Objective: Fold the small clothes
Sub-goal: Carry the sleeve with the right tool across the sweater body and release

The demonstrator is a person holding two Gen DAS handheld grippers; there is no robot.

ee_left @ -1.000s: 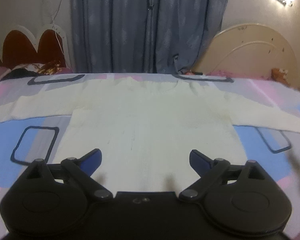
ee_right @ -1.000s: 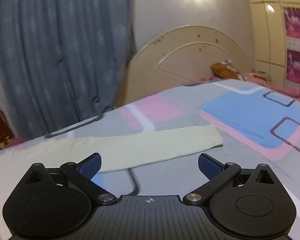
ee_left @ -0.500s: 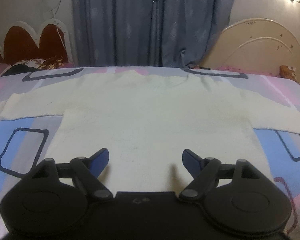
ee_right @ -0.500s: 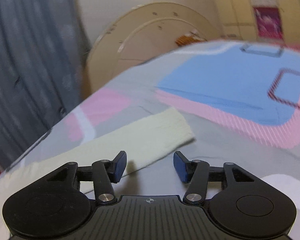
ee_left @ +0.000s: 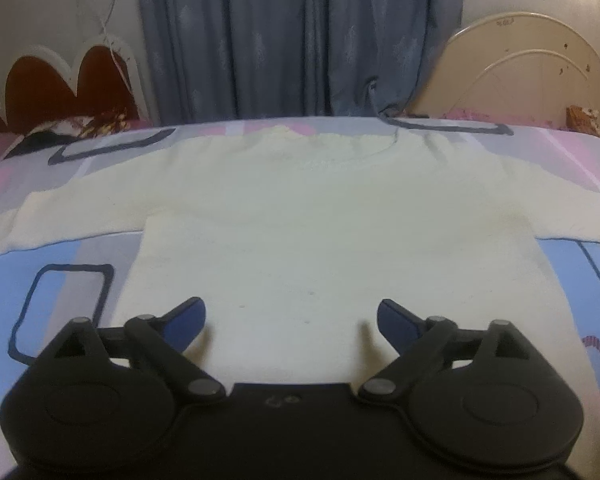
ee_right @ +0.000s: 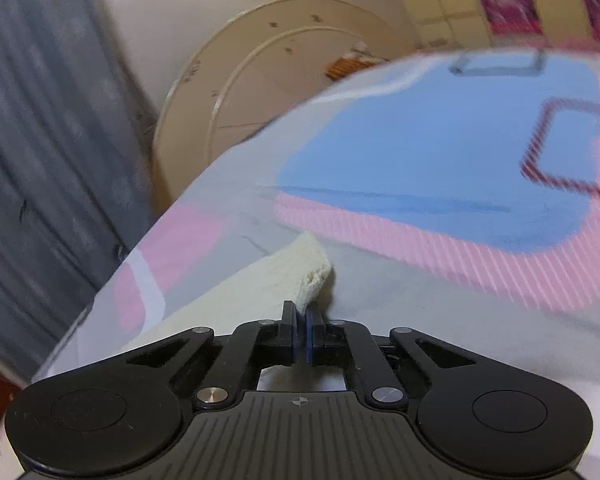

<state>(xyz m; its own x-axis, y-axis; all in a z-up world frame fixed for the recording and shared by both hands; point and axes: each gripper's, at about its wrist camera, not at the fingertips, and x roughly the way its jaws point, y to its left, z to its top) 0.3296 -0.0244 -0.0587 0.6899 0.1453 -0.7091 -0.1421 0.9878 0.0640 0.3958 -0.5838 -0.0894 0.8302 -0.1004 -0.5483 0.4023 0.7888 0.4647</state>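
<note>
Between the right gripper's [ee_right: 299, 336] fingers, at the bottom of the right wrist view, the cuff [ee_right: 314, 270] of the sweater's right sleeve is pinched: the 2 jaws stand together with only the thin knit edge between them. From that pinch the sleeve [ee_right: 236, 292] runs away to the left and slightly down toward the sweater's body, so its long axis lies leftward from the tongs. Any fold, I judge, has to carry the cuff along that line, back across the chest. The right gripper is the one at the sleeve; the left is well apart from it.

Lower in the left wrist view, the left gripper [ee_left: 290, 316] hovers over the hem with its jaws wide apart, holding nothing. Its blue fingertips [ee_left: 186, 318] frame the lower middle of the sweater [ee_left: 320, 232], which lies flat and face up on the bedspread [ee_left: 56, 272], hem near, neckline [ee_left: 336, 150] far, both sleeves spread sideways.

Cream and softly ribbed, the knit looks limp and a little thick, faintly stained; the lifted cuff curls open at its end. It should drape, not hold a crease. Patches of blue, pink and grey with dark outlined rectangles cover the bedspread. Beyond hang blue curtains [ee_left: 260, 36], with a scalloped headboard [ee_left: 64, 76] left and a round cream board [ee_left: 536, 68] right.
</note>
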